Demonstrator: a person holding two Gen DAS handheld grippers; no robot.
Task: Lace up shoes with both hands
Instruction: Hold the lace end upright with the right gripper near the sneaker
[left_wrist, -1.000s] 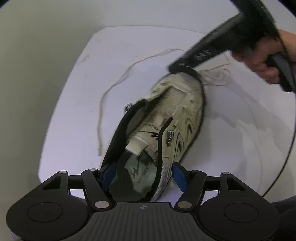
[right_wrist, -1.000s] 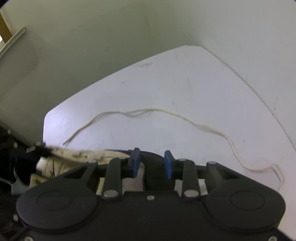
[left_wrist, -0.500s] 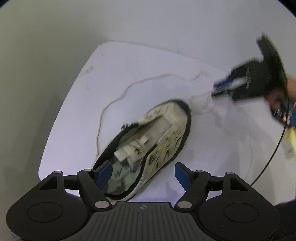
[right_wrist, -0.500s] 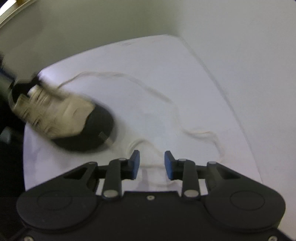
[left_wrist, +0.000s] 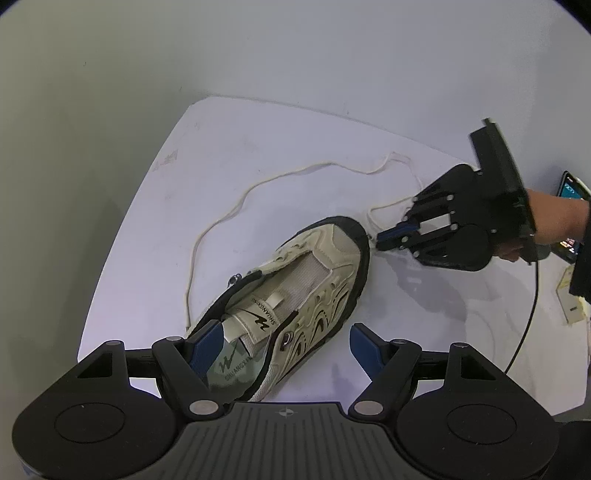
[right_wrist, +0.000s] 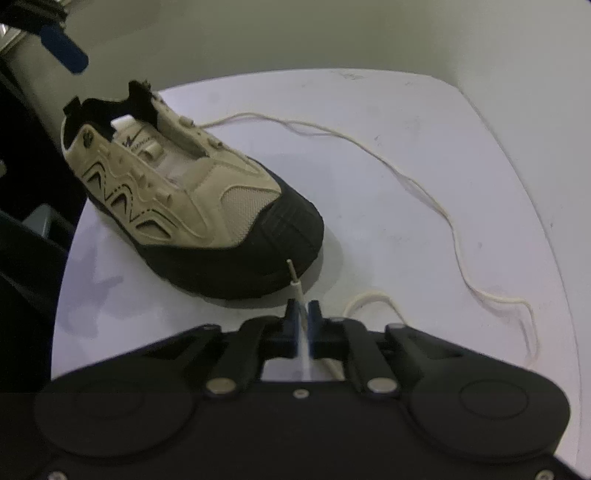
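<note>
Now the right gripper has pinched the lace tip beside the shoe toe (threading can begin); the left gripper gapes wide, empty, near the desk's front edge.

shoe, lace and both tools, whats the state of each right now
shoe: upright on the table, eyelets unlaced, tongue showing
lace: loose across the table beyond the toe, not threaded, one tip pinched
right tool: shut on the lace just behind its tip, beside the toe
left tool: open over the heel, pads off the shoe
phone: screen lit, at the table's edge
</note>
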